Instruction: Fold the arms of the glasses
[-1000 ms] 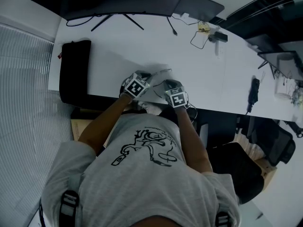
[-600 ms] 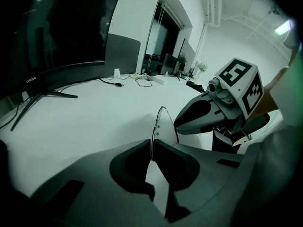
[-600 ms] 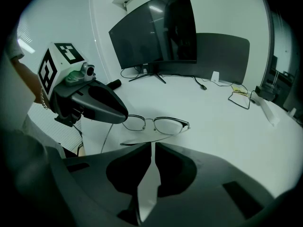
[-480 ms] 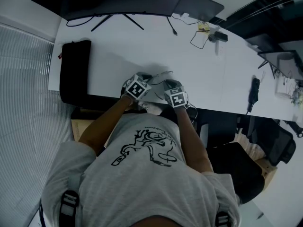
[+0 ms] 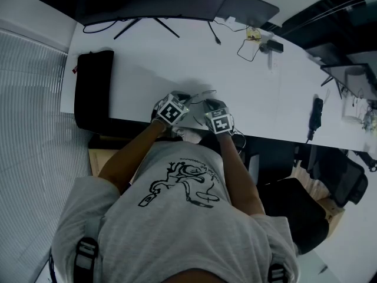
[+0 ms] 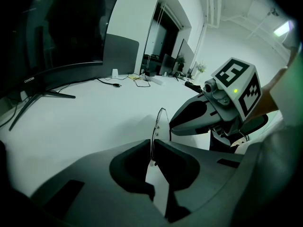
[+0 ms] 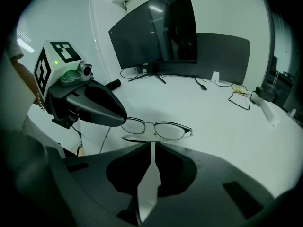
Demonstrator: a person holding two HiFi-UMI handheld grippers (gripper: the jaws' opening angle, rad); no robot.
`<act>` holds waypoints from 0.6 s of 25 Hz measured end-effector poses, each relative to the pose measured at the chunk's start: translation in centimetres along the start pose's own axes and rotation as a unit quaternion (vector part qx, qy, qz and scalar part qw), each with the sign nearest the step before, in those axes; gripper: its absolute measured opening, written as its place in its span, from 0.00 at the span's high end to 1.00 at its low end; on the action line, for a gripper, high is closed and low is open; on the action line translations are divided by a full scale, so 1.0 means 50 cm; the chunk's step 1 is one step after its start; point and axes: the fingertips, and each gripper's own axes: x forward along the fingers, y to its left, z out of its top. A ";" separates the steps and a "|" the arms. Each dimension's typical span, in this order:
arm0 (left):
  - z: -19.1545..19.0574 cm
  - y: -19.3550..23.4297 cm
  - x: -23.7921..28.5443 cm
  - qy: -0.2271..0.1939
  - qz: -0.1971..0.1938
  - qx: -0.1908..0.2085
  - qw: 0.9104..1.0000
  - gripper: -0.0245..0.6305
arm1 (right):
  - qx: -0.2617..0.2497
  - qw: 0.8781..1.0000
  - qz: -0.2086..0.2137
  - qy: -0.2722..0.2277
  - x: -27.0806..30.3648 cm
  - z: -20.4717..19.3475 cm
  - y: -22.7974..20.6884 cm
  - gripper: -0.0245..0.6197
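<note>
Seen from above, a person in a grey printed T-shirt (image 5: 177, 229) stands against the near edge of a long white table (image 5: 247, 93), holding a gripper in each hand close together just over that edge. The glasses (image 7: 158, 129), thin metal-rimmed with clear lenses, are between the two grippers, near the table's front edge and just beyond the person's hands. The left gripper (image 6: 152, 146) has its dark jaws pinched together on the glasses. In its own view the wire rim rises edge-on out of the seam where the jaw tips meet, and in the right gripper view its rounded nose covers one end of the frame. The right gripper (image 7: 152, 148) points at the middle of the frame from the person's side. Its jaws are drawn almost fully together, leaving only a thin pale slit between them, and their tips sit just short of the bridge. Whether anything is nipped in that slit cannot be made out. A thin dark strip, either an arm of the glasses or its shadow, lies across just in front of those jaw tips. Each gripper carries a white cube with black square markers on top. At the far side of the table a large dark curved monitor (image 7: 156, 32) stands on a splayed stand. A black soft case (image 5: 93, 90) lies at the table's left end, and some loose cables (image 5: 250, 43) sit toward the far right.
</note>
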 end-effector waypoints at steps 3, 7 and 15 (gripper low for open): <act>0.002 -0.002 -0.003 0.000 -0.001 0.001 1.000 0.90 | 0.002 1.000 -0.001 0.001 0.000 0.001 -0.001 0.90; 0.001 -0.006 -0.005 -0.001 -0.004 0.002 1.000 0.90 | 0.000 1.000 0.000 -0.002 -0.001 0.009 0.000 0.90; -0.002 -0.001 -0.009 -0.001 0.000 0.004 1.000 0.90 | -0.006 1.000 0.000 -0.003 -0.003 0.013 0.005 0.90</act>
